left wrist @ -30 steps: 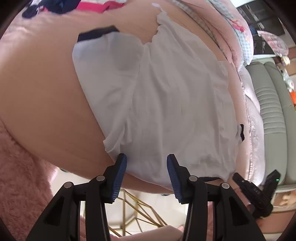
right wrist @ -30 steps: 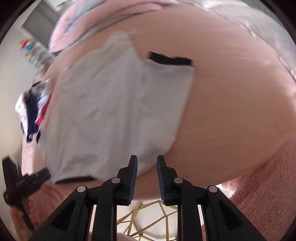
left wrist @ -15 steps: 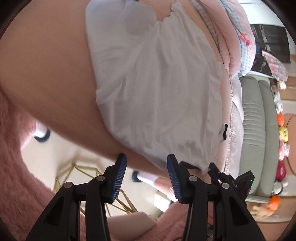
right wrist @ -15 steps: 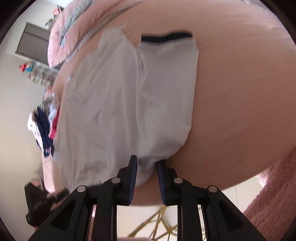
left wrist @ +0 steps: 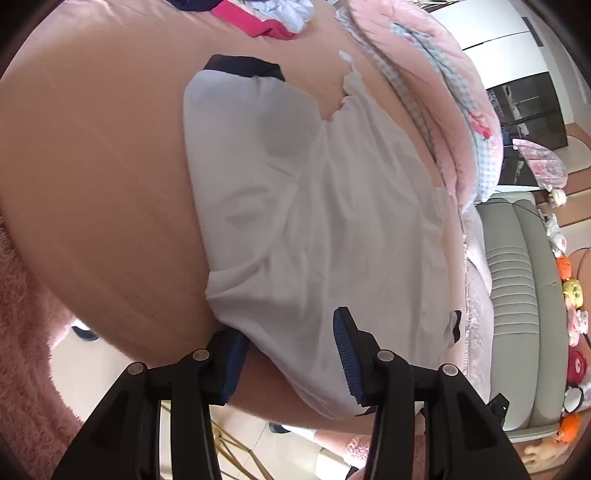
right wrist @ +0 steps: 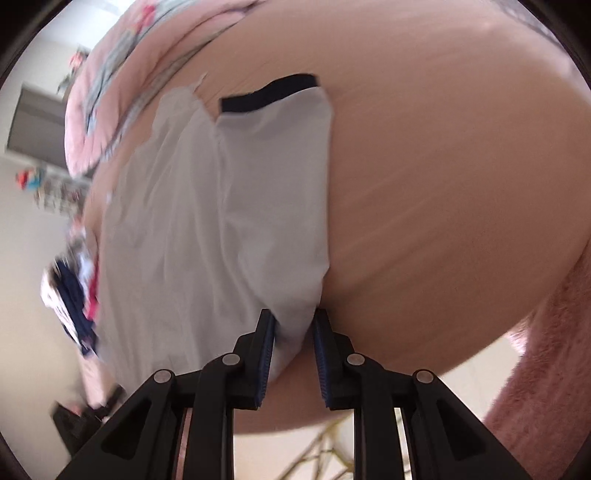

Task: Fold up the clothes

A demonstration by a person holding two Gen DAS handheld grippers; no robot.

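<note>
The white shirt (left wrist: 332, 206) lies flat on the tan table (left wrist: 96, 177), with its near hem at the table edge. In the left wrist view one sleeve with a dark cuff (left wrist: 243, 68) is already laid inward over the body, so I judge the folding as begun but far from finished; a pile of other clothes (left wrist: 258, 18) waits at the far side. The left gripper (left wrist: 290, 358) stands with its jaws apart around the near hem: one pad sits under the cloth edge, the other above it, and they do not press. One second earlier both pads were before the hem, clear of the cloth.

In the right wrist view, which is a little blurred, the right gripper (right wrist: 293, 360) has the near corner of the shirt between its narrow jaws; if the pads really squeeze it, I cannot tell. One second earlier this gap was empty.
</note>
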